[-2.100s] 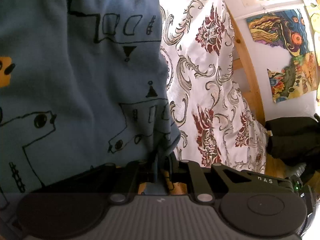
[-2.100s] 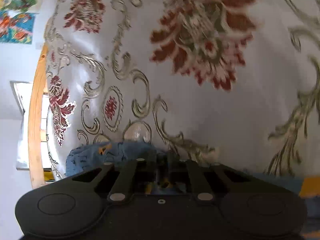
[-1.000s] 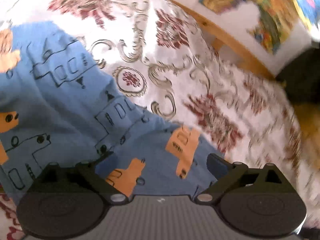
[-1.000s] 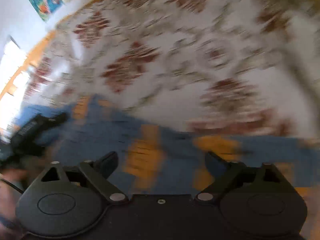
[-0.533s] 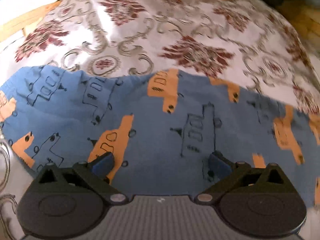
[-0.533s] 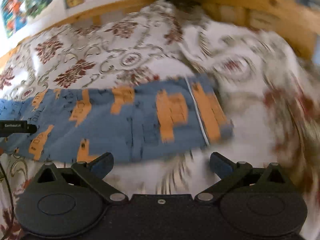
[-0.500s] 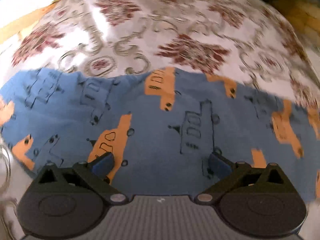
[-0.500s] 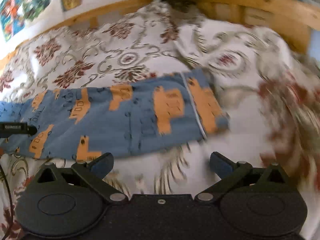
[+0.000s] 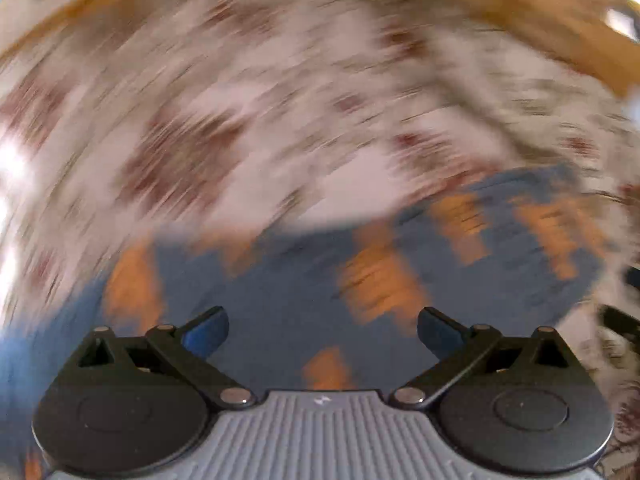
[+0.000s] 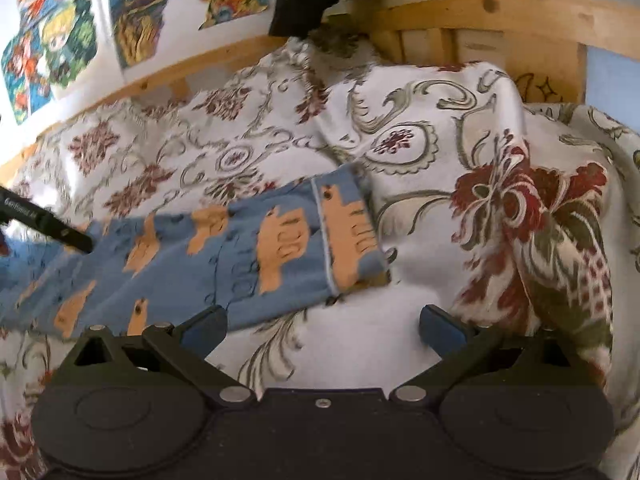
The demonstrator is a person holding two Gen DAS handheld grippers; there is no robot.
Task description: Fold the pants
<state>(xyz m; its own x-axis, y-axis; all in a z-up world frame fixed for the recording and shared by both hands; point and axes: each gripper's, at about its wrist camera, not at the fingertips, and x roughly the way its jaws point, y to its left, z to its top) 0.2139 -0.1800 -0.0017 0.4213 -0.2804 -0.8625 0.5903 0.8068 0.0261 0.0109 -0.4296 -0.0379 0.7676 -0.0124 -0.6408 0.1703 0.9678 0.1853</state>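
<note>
On a bed's floral cover (image 10: 440,240), blue pants (image 10: 240,252) lie flat; the left gripper (image 9: 322,332) and right gripper (image 10: 322,328) both spread fingers wide, holding nothing.

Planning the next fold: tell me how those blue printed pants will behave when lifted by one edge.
The pants lie flat and creased on the bedspread, so they are probably floppy and will drape. Thin-looking fabric suggests they are light. On the rumpled cover they may drag rather than slide.
</note>
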